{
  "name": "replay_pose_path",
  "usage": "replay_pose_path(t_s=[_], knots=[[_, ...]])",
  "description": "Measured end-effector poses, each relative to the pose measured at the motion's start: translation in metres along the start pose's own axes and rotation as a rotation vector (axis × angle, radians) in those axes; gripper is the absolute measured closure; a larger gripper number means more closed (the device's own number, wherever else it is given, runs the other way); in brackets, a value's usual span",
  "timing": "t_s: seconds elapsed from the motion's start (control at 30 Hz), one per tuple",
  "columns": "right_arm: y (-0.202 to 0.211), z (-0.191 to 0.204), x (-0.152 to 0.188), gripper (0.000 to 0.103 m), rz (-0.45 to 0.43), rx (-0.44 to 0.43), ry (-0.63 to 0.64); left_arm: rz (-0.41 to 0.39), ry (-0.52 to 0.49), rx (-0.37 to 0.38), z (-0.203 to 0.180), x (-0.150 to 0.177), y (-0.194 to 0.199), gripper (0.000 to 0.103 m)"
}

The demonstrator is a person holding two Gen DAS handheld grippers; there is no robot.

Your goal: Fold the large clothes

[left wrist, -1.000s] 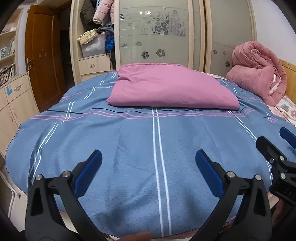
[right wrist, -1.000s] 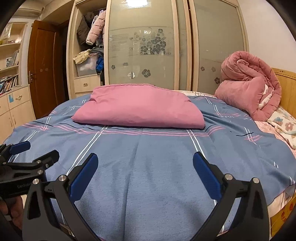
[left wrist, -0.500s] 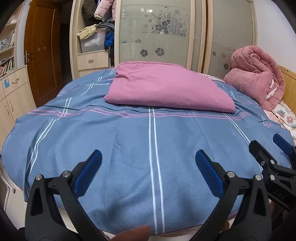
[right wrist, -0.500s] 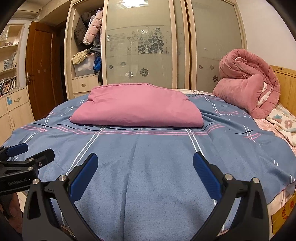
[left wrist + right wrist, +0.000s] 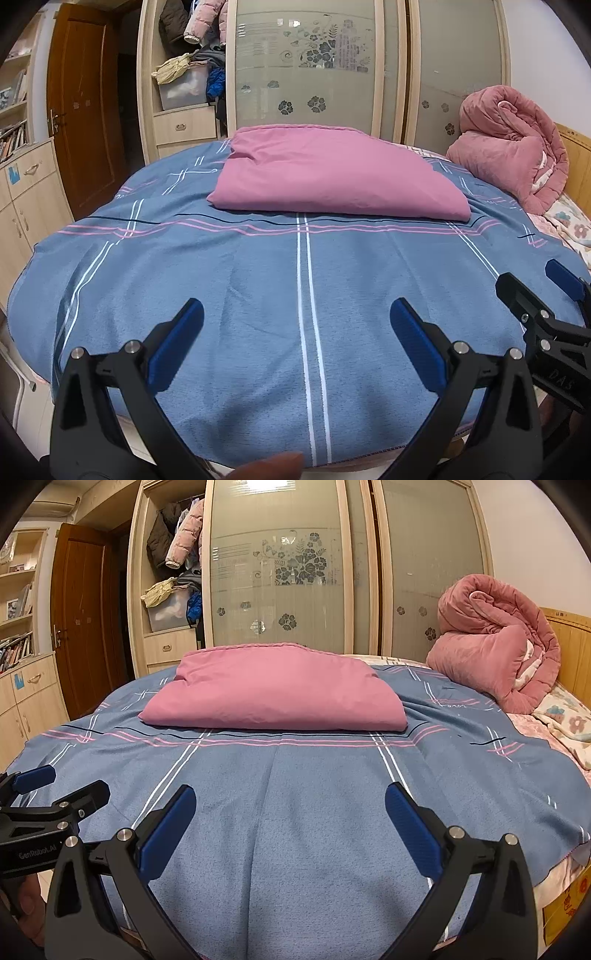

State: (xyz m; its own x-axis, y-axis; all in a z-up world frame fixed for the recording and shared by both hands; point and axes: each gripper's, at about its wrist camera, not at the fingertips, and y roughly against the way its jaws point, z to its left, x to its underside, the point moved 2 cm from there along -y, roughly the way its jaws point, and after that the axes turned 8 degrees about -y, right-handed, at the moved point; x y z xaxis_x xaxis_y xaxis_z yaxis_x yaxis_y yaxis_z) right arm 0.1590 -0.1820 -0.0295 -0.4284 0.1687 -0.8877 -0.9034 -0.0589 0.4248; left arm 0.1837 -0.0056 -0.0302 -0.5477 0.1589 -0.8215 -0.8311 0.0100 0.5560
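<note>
A large pink cloth lies folded into a thick rectangle on the far half of the bed; it also shows in the right wrist view. A blue sheet with white and pink stripes covers the bed. My left gripper is open and empty above the sheet's near edge. My right gripper is open and empty, just right of the left one. Each gripper shows at the edge of the other's view.
A rolled pink quilt sits at the bed's far right by the wooden headboard. A wardrobe with frosted sliding doors stands behind the bed. A cabinet and a brown door are at left.
Both grippers have tilted and moved slightly, so the bed and pink cloth sit lower and a little nearer in view. Both stay open and empty.
</note>
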Motion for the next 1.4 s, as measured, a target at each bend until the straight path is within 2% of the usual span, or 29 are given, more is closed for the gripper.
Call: replay_pose_path(t_s=[1.4], knots=[[-0.0003,-0.0021,0.0015,0.001,0.003,-0.001,-0.004,-0.005,-0.005,0.006,-0.0039,0.0003,-0.0001,0.002]])
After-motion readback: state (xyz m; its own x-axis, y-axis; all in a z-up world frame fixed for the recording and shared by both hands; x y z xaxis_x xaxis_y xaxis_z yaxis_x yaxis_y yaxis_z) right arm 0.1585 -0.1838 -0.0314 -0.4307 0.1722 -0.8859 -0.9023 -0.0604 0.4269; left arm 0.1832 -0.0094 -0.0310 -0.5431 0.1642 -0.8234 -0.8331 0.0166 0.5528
